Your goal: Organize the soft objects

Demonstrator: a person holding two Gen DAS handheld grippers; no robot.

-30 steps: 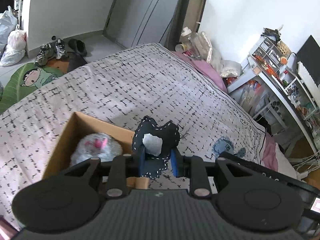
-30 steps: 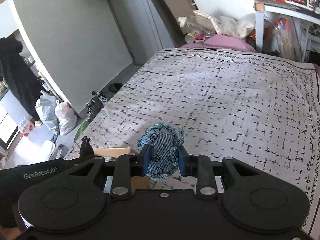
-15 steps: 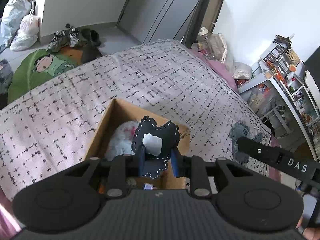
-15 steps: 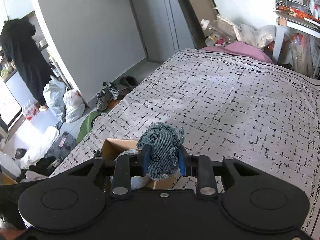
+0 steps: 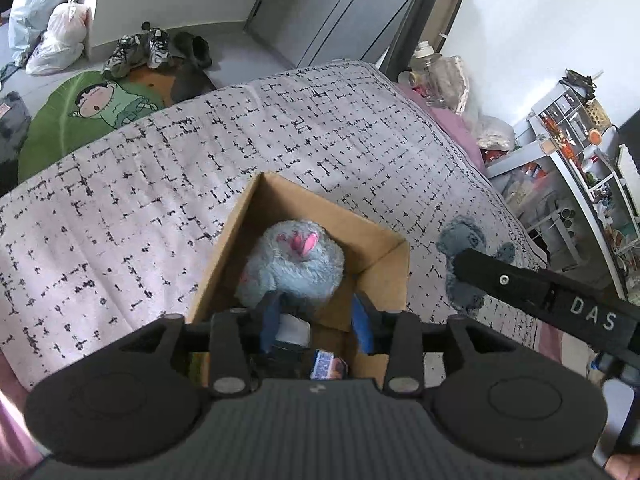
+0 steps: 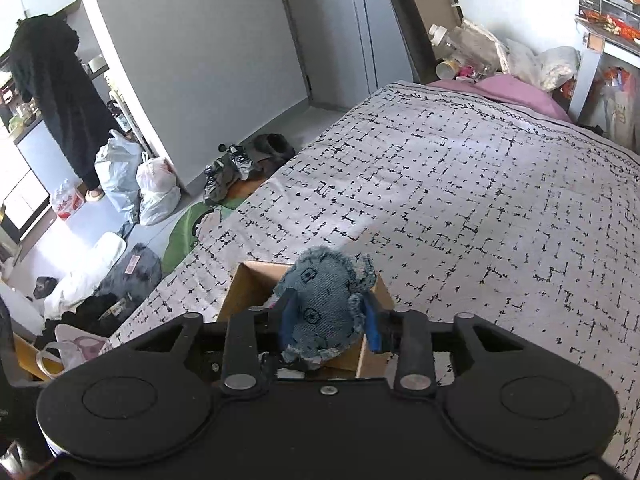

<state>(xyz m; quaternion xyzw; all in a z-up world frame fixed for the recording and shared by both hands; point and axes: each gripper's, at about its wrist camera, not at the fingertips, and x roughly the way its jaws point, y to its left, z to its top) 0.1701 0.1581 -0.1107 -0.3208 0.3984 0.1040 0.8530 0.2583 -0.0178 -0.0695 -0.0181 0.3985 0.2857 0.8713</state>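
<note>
A cardboard box [image 5: 384, 276] stands on the patterned bedspread. Inside it lies a fluffy grey plush with pink ears [image 5: 298, 264]. My left gripper [image 5: 318, 318] hangs open over the box; the dark heart-shaped toy with the white patch [image 5: 290, 334] lies below the fingers inside the box, mostly hidden. My right gripper [image 6: 328, 320] is shut on a blue denim plush [image 6: 324, 312] and holds it above the box's near side [image 6: 256, 284]. The denim plush also shows in the left wrist view [image 5: 464, 256], behind the right gripper's black body.
The bedspread [image 6: 480, 208] stretches far and right. Shoes [image 5: 138, 50], plastic bags [image 5: 44, 20] and a green cartoon mat [image 5: 92, 108] lie on the floor to the left. A cluttered white shelf [image 5: 576, 152] stands to the right.
My left gripper has opened and the dark heart toy has dropped into the box. My right gripper has moved with the denim plush over the box.
</note>
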